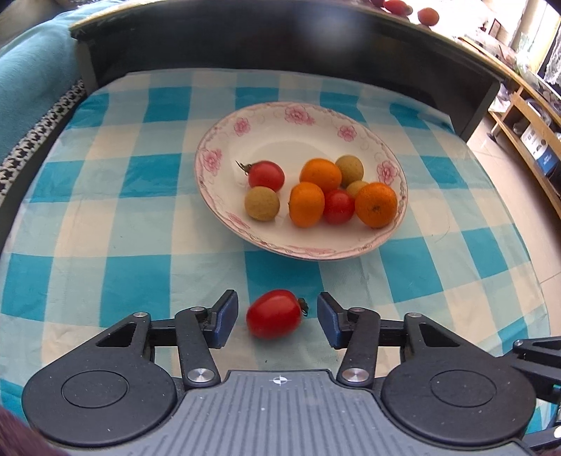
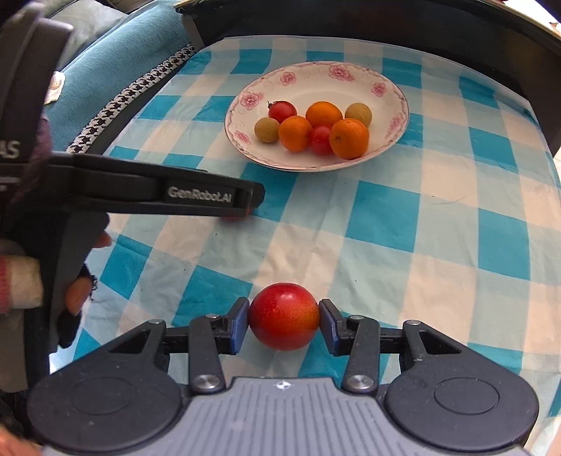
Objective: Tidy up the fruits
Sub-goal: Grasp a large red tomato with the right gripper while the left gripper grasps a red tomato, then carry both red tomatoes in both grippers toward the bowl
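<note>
A white plate with a pink flower rim [image 1: 217, 140] [image 2: 315, 68] stands on the blue checked cloth and holds several fruits: small oranges [image 1: 320, 174], red tomatoes [image 1: 266, 174] and tan round fruits [image 1: 262, 203]. A red cherry tomato [image 1: 274, 314] lies on the cloth in front of the plate, between the fingers of my left gripper [image 1: 277, 305]. A gap shows on each side of it, so the pads do not touch it. My right gripper [image 2: 284, 308] is shut on a round red fruit [image 2: 284, 315] just above the cloth. The left gripper [image 2: 254, 201] also shows side-on in the right wrist view.
A dark raised table edge [image 1: 280, 38] runs behind the cloth, with more red fruits [image 1: 427, 15] on top of it. A teal blanket [image 1: 31, 80] lies at the left and wooden shelves [image 1: 526, 115] stand at the right. A gloved hand [image 2: 77, 280] holds the left gripper.
</note>
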